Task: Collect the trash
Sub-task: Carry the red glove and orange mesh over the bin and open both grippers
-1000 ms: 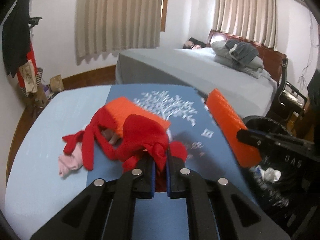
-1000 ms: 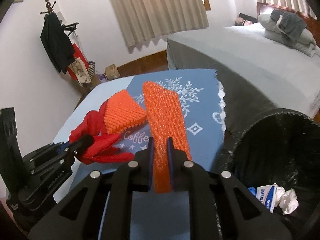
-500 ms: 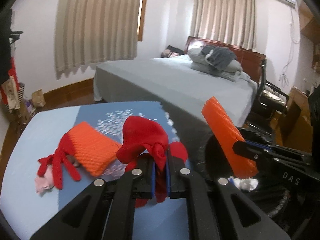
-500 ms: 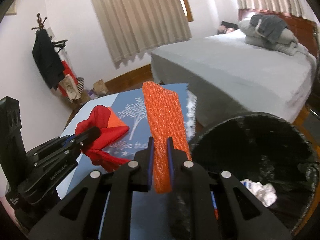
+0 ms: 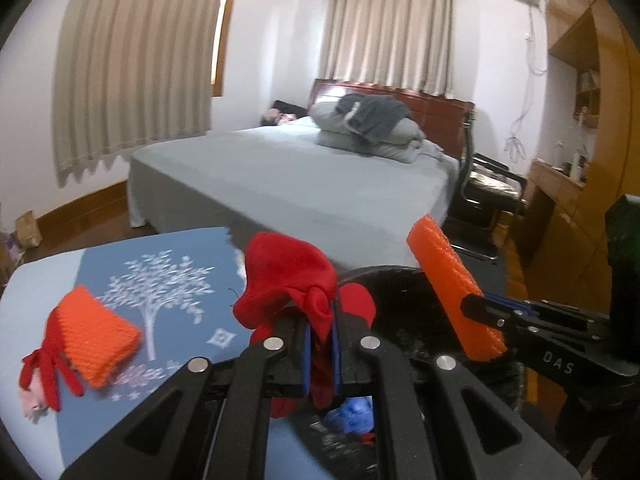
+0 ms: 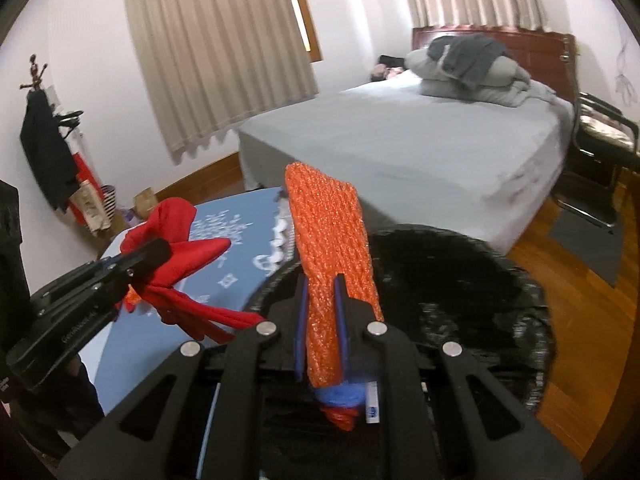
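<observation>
Black-lined bin (image 6: 460, 280) as landmark. Near rim motion-blurred in right wrist view; interior mostly dark, contents unreadable. Blue lump (image 6: 340, 394) and white carton (image 6: 372, 402) inside bin half hidden behind right gripper (image 6: 320, 312). Lower end of orange foam net (image 6: 332, 264) masked by gripper fingers. Left of bin, pink scrap (image 5: 32, 400) on bench (image 5: 24, 300) too small to identify, partly under red cloth ties.

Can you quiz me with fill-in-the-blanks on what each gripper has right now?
The left gripper is shut on a ____ cloth.
The right gripper pinches an orange foam ____.
Both hang over the black ____.
Another orange foam net lies on the ____ placemat.

Missing: red; net; trash bin; blue
</observation>
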